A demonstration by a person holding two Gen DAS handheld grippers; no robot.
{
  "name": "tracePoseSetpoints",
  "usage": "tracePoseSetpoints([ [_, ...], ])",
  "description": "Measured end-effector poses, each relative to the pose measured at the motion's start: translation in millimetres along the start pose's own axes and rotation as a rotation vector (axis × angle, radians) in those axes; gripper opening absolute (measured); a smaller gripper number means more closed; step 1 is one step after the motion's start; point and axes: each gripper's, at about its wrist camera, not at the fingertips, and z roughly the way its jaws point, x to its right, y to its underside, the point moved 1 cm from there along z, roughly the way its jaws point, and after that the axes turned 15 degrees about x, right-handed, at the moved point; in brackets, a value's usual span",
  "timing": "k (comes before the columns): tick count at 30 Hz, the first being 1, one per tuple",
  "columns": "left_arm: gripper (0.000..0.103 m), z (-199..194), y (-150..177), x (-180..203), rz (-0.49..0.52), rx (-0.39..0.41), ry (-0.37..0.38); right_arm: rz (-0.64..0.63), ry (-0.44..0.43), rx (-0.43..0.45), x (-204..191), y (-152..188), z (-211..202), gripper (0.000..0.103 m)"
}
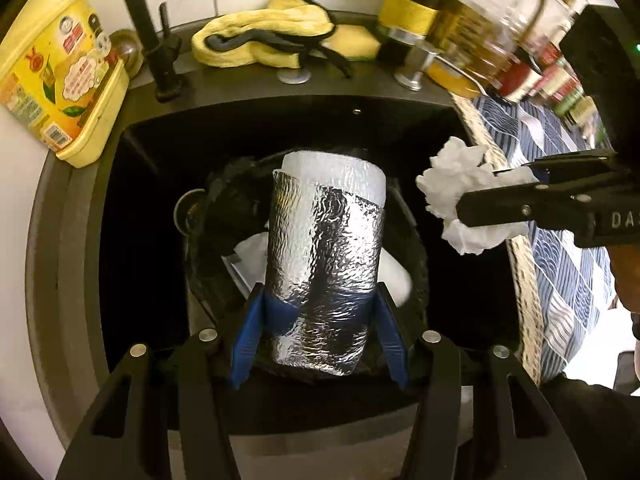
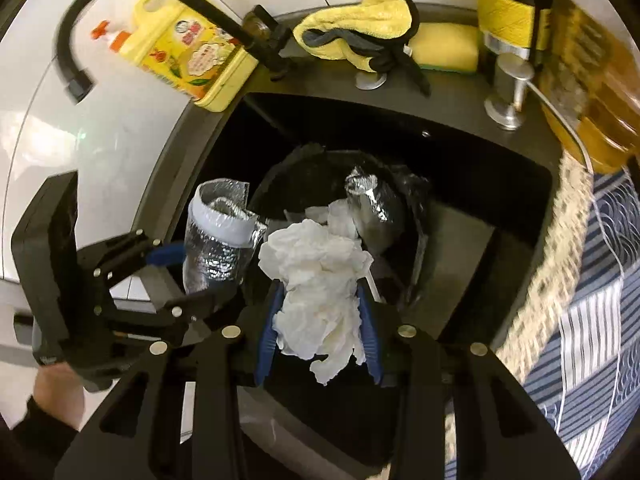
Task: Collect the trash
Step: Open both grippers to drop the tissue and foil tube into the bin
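My left gripper [image 1: 320, 304] is shut on a rolled silver foil pouch [image 1: 324, 264], held upright over a black bin bag [image 1: 208, 248] that stands in the dark sink. It also shows in the right wrist view [image 2: 216, 240] at the left. My right gripper [image 2: 320, 300] is shut on a crumpled white tissue [image 2: 320, 276], held over the same bag [image 2: 404, 216]. In the left wrist view the tissue [image 1: 452, 184] and right gripper [image 1: 480, 196] come in from the right. White paper and a foil scrap [image 2: 368, 196] lie inside the bag.
A yellow detergent bottle [image 1: 56, 76] and black faucet [image 2: 120, 4] stand at the sink's left. A yellow cloth [image 1: 264, 36] and sponge [image 2: 444, 52] lie behind the sink. Oil bottles [image 2: 516, 4] stand at the back right. A blue patterned cloth [image 1: 560, 216] lies on the right.
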Motion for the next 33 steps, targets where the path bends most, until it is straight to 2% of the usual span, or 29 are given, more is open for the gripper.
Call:
tracePoseSetpoints([
  [3, 0.052, 8, -1, -14, -0.077, -0.001, 0.011, 0.002, -0.010, -0.030, -2, -11, 15, 0.038],
  [7, 0.053, 21, -2, -24, -0.124, -0.024, 0.006, -0.015, -0.024, -0.057, -8, -26, 33, 0.038],
  [9, 0.057, 24, -2, -26, -0.143, -0.039, -0.007, -0.008, -0.026, -0.059, -10, -32, 39, 0.041],
  [11, 0.068, 25, -2, -28, -0.143, -0.037, -0.017, 0.001, -0.027, -0.054, -11, -36, 41, 0.054],
  [16, 0.068, 26, -4, -32, -0.156, -0.044, -0.026, 0.012, -0.032, -0.048, -12, -42, 39, 0.054],
  [27, 0.068, 10, -3, -16, -0.131, -0.014, -0.034, 0.026, -0.023, -0.011, -13, -24, 6, 0.055],
  [33, 0.068, -18, 1, 3, -0.114, 0.045, -0.045, -0.058, 0.036, 0.043, -19, -5, -33, 0.058],
])
